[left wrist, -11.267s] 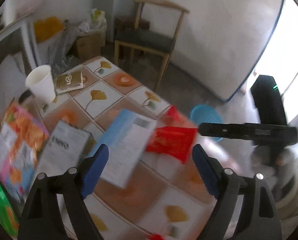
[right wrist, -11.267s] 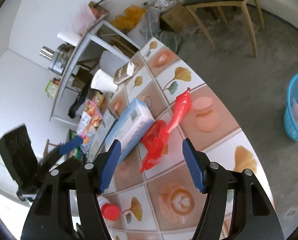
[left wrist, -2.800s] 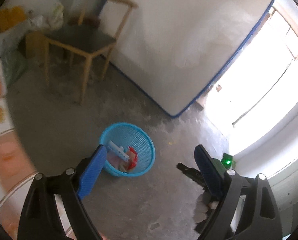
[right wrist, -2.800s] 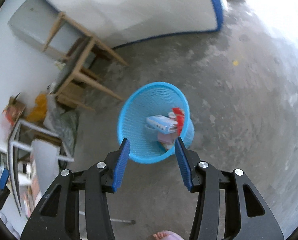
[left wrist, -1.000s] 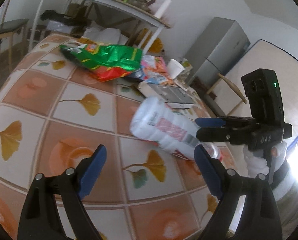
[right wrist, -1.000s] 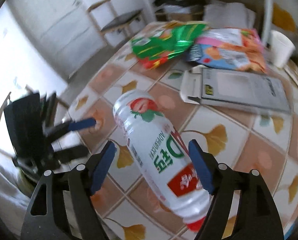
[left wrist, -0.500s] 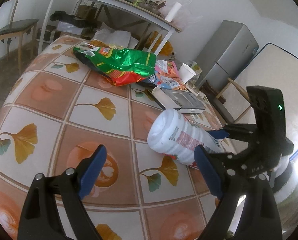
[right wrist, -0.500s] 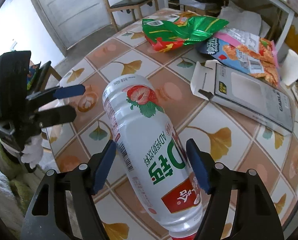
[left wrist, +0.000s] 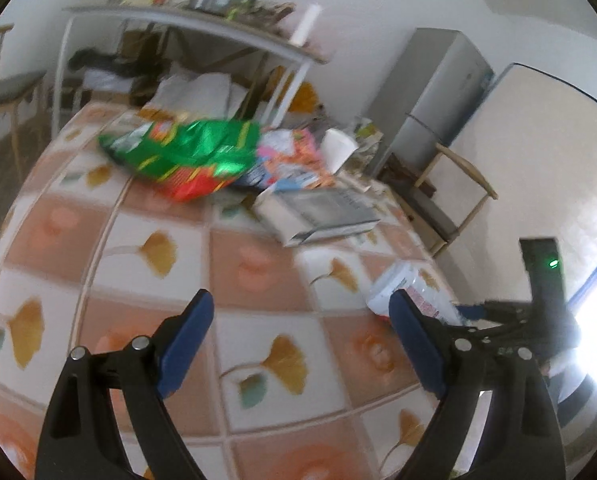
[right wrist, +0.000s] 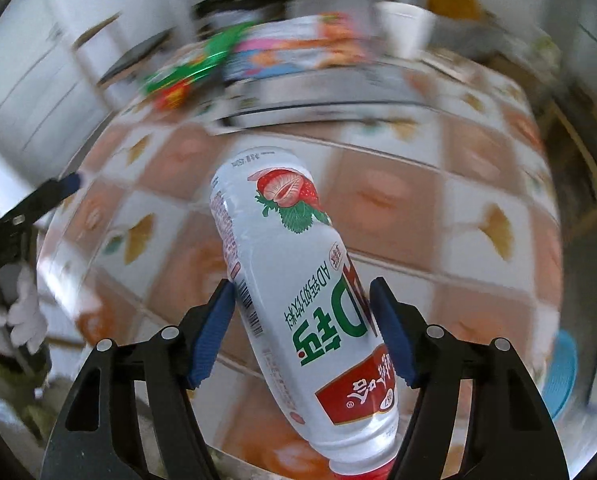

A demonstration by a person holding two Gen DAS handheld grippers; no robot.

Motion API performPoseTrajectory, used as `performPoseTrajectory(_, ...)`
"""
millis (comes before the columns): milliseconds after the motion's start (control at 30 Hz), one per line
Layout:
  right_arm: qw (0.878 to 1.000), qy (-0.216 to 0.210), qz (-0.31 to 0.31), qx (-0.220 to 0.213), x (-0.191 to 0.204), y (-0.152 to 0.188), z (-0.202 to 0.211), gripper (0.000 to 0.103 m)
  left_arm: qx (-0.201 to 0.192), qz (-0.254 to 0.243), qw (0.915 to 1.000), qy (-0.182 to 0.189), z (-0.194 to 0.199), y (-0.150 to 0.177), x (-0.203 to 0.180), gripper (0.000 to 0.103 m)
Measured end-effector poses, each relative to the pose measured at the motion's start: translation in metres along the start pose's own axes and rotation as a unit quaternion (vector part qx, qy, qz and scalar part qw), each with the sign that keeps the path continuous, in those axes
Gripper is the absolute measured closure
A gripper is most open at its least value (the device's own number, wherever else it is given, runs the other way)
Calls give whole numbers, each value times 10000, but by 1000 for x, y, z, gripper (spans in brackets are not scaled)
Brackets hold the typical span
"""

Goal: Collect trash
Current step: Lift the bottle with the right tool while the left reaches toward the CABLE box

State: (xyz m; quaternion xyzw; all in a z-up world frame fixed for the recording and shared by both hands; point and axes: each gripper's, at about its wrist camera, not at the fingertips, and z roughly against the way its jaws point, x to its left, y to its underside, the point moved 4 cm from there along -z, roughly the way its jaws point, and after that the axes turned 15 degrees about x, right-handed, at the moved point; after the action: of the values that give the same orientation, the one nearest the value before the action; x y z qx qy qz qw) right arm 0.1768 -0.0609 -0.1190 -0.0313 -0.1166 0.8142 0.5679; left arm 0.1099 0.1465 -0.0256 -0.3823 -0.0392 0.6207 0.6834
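Observation:
A white plastic drink bottle (right wrist: 298,280) with a strawberry label lies lengthwise between the blue pads of my right gripper (right wrist: 302,290). The jaws are closing, and both pads press on the bottle's sides near its red-capped end. The left wrist view shows the same bottle (left wrist: 410,292) at the table's right edge, with the right gripper (left wrist: 498,316) behind it. My left gripper (left wrist: 300,300) hangs open above the tiled table (left wrist: 98,240) with nothing between its fingers.
A green snack bag (left wrist: 186,152), a pink and orange packet (left wrist: 290,160), a flat grey box (left wrist: 322,208) and a paper cup (left wrist: 338,148) lie at the table's far side. A blue basket (right wrist: 562,372) stands on the floor at the right. A wooden chair (left wrist: 450,184) and a fridge (left wrist: 430,92) stand beyond.
The right gripper has swung sideways toward the table's right edge with the bottle in it, and its jaws have narrowed on it. The left gripper has risen a little.

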Motion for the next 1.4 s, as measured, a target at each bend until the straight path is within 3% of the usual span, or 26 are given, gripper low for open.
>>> performPoseTrajectory(133,9960,-24,-868,-203,-46,10,8,38,-2,-333,9992,230,-5,-32,-24,16)
performPoseTrajectory(333,9892,-321,-1345,-495,-71,16,9,39,730,-759,9922,670,-71,-90,-62,16)
performPoseTrajectory(433,9866,-474,-1450,-581,-77,17,10,39,1023,-1156,9872,396,-108,-110,-80,16)
performPoseTrajectory(533,9846,-600,-1516,-634,-83,18,13,39,1112,-1626,9799,-326,-142,-123,-91,16)
performPoseTrajectory(600,9838,-665,-1527,-662,-86,20,15,39,1174,-1784,9754,-550,-162,-129,-90,16)
performPoseTrajectory(700,9822,-808,-1546,-701,-90,21,15,39,1362,-1683,9735,-737,-186,-141,-80,16)
performPoseTrajectory(867,9809,-917,-1551,-737,-92,22,15,39,1722,-1304,9742,-662,-212,-156,-62,16)
performPoseTrajectory(1100,9790,-1054,-1556,-789,-95,23,15,39,1663,-1291,9759,-575,-218,-166,-60,16)
performPoseTrajectory(1233,9786,-1077,-1553,-812,-94,23,15,39,1809,-1285,9730,-635,-228,-166,-59,16)
performPoseTrajectory(1400,9769,-1159,-1590,-829,-97,25,16,39,2088,-1345,9679,-380,-224,-153,-65,16)
